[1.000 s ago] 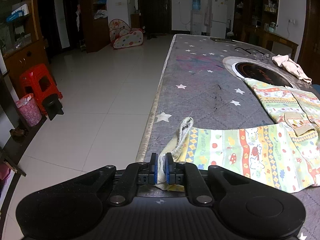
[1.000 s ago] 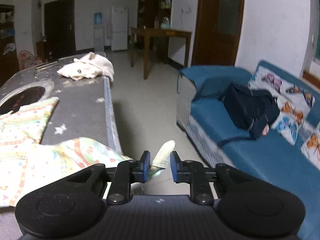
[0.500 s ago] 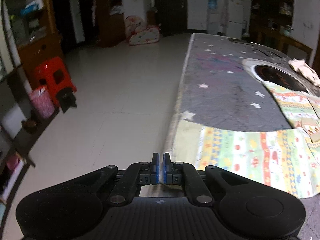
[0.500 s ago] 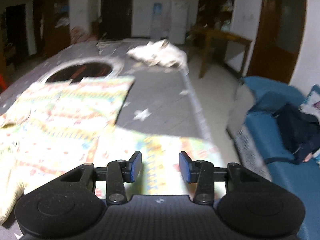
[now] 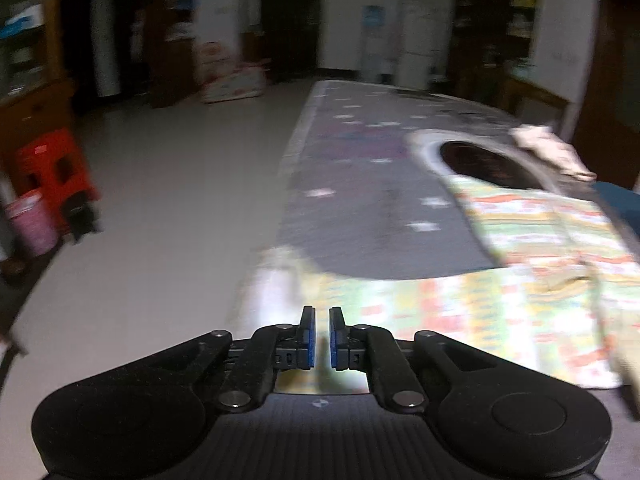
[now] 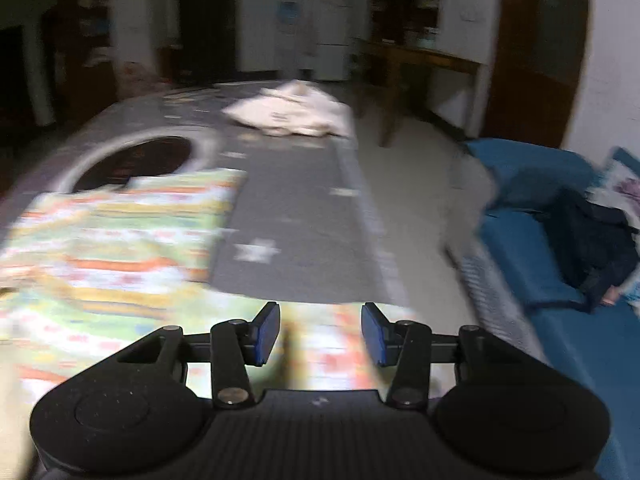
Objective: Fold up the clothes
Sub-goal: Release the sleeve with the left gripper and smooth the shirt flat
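Garment (image 5: 500, 300), a multicolour print w/ green, yellow & orange bands, is lying spread flat on the table (image 5: 360, 200), which is wearing a grey cover w/ white stars. In the left wrist view one sleeve end is reaching toward the table's near left edge, just ahead of the gripper. In the right wrist view the same print is filling the lower left, w/ another strip of it running under the fingers toward the right edge. Both views are blurring w/ motion, so fine print details aren't readable.

L gripper (image 5: 322, 316) is hovering over that sleeve end, pointing down at a slant. Its jaws are standing nearly together w/ only a thin slit btwn the blue pads. They have just been opening a touch, and no cloth is showing in the slit.

R gripper (image 6: 320, 320) is hanging over the strip near the right edge, also slanting down. Its jaws are standing well apart and have just been opening, w/ nothing btwn them; fabric is showing below the gap, not pinched.

Beyond the garment a round dark inset (image 5: 480, 160) w/ a pale ring is sitting in the tabletop, its near rim partly covered by the print. Farther back a cream cloth pile (image 6: 296, 114) is lying near the right edge. A blue sofa (image 6: 540, 208) is standing to the right of the table w/ a dark bundle (image 6: 592, 240) on it. A red stool (image 5: 52, 168) & pink bin (image 5: 32, 224) are sitting on the floor far left.
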